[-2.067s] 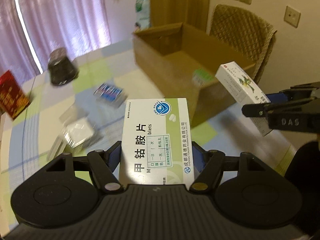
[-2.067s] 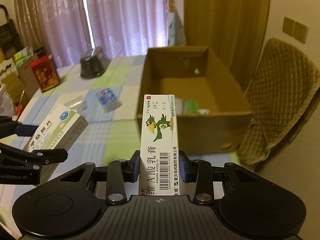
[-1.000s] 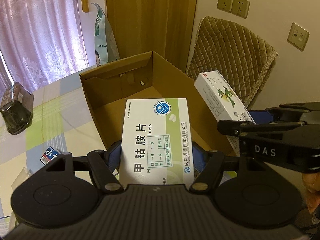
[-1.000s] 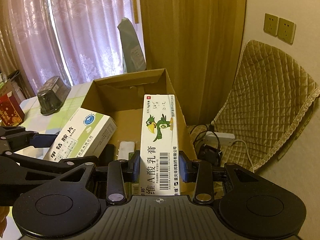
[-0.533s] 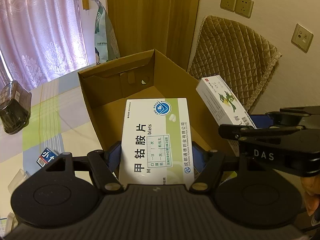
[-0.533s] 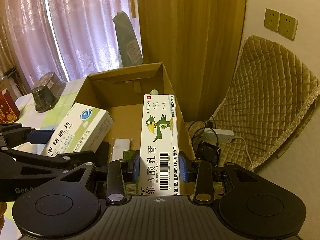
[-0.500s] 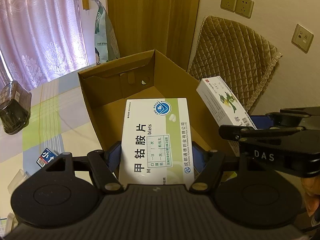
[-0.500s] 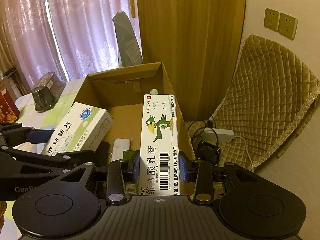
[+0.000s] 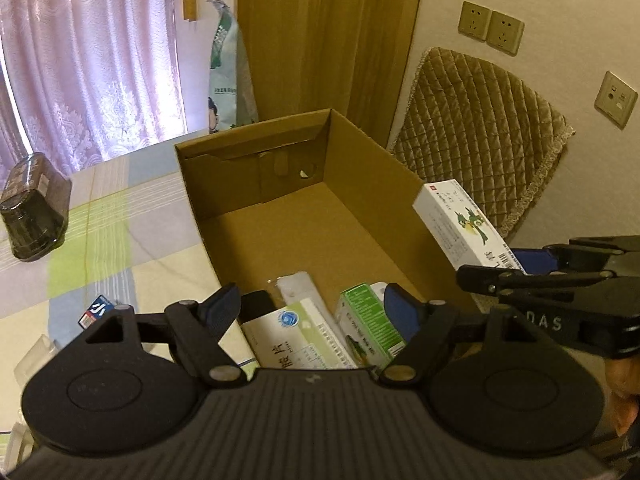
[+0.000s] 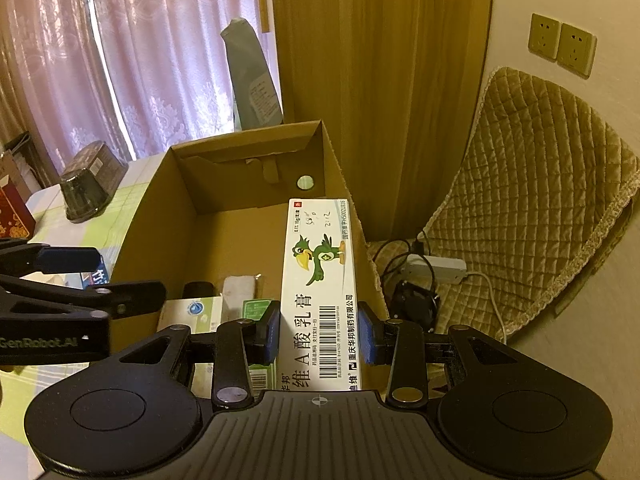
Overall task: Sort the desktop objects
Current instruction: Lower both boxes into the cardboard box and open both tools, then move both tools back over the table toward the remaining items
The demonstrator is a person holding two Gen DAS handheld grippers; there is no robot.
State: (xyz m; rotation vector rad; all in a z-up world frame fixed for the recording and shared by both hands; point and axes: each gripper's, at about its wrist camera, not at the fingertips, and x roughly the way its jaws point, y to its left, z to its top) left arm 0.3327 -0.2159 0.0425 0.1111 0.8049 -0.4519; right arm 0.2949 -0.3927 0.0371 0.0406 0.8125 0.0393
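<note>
Left side's empty, right side's got the parrot box

The left gripper [image 9: 312, 304] hangs spread wide above the cardboard box [image 9: 360, 152], with the white-and-green medicine box [image 9: 298, 340] lying inside, while the right gripper [image 10: 319, 330] pinches the parrot ointment box [image 10: 320, 280] above the cardboard box's right wall.

The right gripper [image 10: 319, 334] clamps a long white ointment box [image 10: 319, 292] printed with a green parrot, both blue pads pressed to its sides; the box points straight ahead, over the near right part of an open cardboard box [image 10: 256, 184]; low inside that carton, just left of the gripper's left finger, lie a white and green medicine box [image 10: 192, 312], a smaller green packet [image 10: 253, 310], a white wrapped item [image 10: 239, 289] and something dark [image 10: 197, 289]; the left gripper [image 10: 100, 276] reaches in from the far left, its fingers parted with nothing between them; to the right, beyond the carton, a quilted chair [image 10: 536, 200]
</note>
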